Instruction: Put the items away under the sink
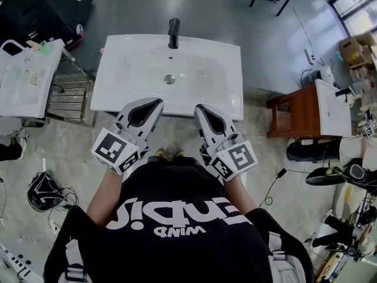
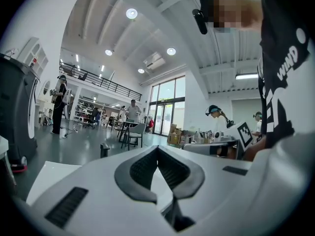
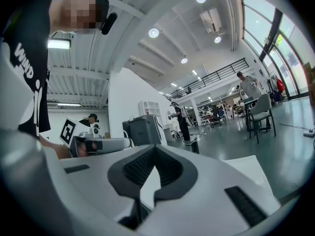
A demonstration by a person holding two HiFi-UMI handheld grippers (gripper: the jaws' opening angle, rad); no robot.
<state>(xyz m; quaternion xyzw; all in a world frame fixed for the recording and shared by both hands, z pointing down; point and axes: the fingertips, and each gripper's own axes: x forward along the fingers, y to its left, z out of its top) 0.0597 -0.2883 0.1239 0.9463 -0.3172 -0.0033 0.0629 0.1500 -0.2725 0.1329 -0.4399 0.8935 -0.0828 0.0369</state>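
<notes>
White sink fills the middle of the head view, its bowl bare round the drain, with a dark tap at the back. The person stands square to its front edge.

Both claws are held level over that edge, pointing at the bowl. The left claw is closed, its dark pads meeting at the tip with nothing between them. The right claw is closed and empty in the same way.

No item to put away shows in or beside the sink. The space under it is hidden by the bowl and by the person's body, so I cannot tell what lies there. A table well off to the left carries a few small things, too small to name, and they may have nothing to do with the task.

This scene fits two stages: items waiting somewhere out of view, or items already stowed below and both claws drawn back empty.

My judgement is that any work under the sink needs a stoop, since the head camera sees none of that space from here. The claws would have to drop clear of the front rim before going in, one at a time so that the marker cubes do not knock together.
</notes>
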